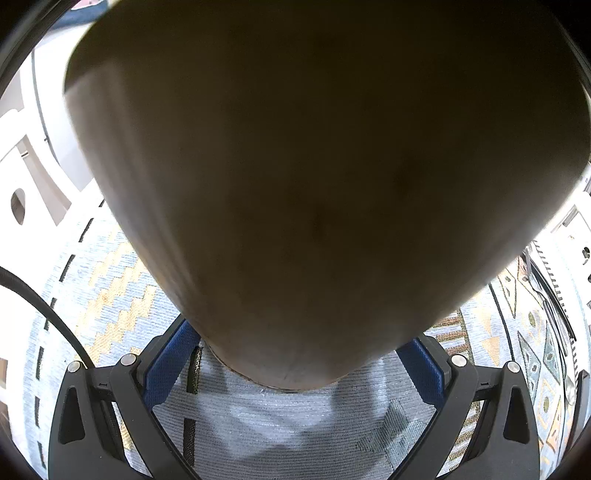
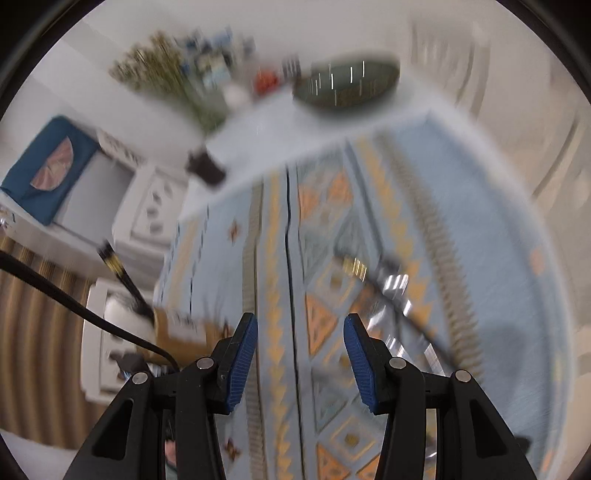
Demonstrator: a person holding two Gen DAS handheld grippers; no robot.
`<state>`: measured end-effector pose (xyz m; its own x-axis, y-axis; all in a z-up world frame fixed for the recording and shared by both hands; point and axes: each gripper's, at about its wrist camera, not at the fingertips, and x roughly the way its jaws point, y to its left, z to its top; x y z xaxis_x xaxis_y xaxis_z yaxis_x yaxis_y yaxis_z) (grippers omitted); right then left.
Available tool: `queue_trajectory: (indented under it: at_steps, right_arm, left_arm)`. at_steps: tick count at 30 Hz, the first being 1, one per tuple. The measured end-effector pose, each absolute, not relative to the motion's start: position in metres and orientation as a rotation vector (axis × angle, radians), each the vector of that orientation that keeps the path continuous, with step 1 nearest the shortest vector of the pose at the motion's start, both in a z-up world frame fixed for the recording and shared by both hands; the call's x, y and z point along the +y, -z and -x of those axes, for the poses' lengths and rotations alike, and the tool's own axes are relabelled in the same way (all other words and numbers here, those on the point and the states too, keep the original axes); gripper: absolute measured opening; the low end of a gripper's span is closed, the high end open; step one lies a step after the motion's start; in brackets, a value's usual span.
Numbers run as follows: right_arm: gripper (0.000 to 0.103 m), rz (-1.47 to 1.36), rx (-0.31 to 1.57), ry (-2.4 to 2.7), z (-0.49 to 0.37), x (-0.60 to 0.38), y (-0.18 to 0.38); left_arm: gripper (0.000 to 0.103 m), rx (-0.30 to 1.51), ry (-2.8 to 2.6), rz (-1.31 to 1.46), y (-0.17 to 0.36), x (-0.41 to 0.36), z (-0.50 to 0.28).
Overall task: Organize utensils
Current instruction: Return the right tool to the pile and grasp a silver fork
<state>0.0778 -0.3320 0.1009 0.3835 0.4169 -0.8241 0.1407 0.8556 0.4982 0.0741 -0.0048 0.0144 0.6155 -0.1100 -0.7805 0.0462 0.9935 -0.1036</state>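
You face a table (image 2: 480, 206) draped in a pale blue patterned cloth (image 2: 325, 280). Left of it stand white cabinets (image 2: 147, 206) on a striped brown floor (image 2: 33, 314). Pale walls (image 2: 303, 22) sit behind, blurred.

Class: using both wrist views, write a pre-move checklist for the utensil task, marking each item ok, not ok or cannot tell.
1. Left gripper has a firm hold on the brown container: ok, blue fingers press both its sides.
2. Right gripper free to pick: ok, open, nothing between its fingers.
3. Utensils located: ok, shiny pieces lie on the patterned cloth ahead and right of the right gripper.
4. Which utensil is which: cannot tell, the right view is blurred.
5. Container's opening reachable: cannot tell, its rim is out of view.
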Motion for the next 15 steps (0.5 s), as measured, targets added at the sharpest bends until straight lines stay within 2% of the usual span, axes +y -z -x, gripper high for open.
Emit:
queue_trajectory:
  at_steps: [5, 7, 15]
  right_arm:
    - [0.046, -0.473, 1.383, -0.105, -0.101, -0.337, -0.042]
    - [0.039, -0.439, 1.439, -0.075, -0.11, -0.341, -0.028]
    - [0.037, -0.305, 1.52, -0.033, -0.128, -0.346, -0.006]
  left_arm:
    - [0.101, 0.904, 0.09, 0.076, -0.014, -0.005, -0.075]
    - [0.101, 0.903, 0.09, 0.076, -0.014, -0.005, -0.074]
    - [0.101, 0.903, 0.09, 0.075, -0.014, -0.005, -0.074]
